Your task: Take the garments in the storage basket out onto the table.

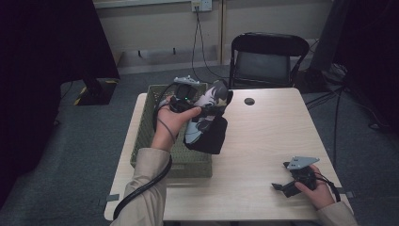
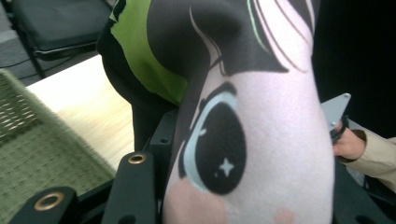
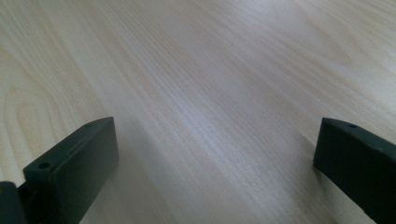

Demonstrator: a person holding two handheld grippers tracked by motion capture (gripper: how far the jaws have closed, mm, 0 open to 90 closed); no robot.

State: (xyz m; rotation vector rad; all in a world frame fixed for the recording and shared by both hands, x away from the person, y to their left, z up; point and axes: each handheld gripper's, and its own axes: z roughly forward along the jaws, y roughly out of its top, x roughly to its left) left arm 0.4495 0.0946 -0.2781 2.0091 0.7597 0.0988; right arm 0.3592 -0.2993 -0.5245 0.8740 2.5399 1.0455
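Black-and-white printed cushion (image 1: 205, 123), one, clamped in left tool (image 1: 200, 107); right tool (image 1: 281, 187) gapes empty.

Beyond my table (image 1: 263, 141) a black folding chair (image 1: 266, 59) stood facing me, its seat tucked close to the far edge. A small dark round hole (image 1: 249, 101) marked the tabletop near that edge. Cables (image 1: 197, 42) hung from a wall outlet (image 1: 201, 5) behind.
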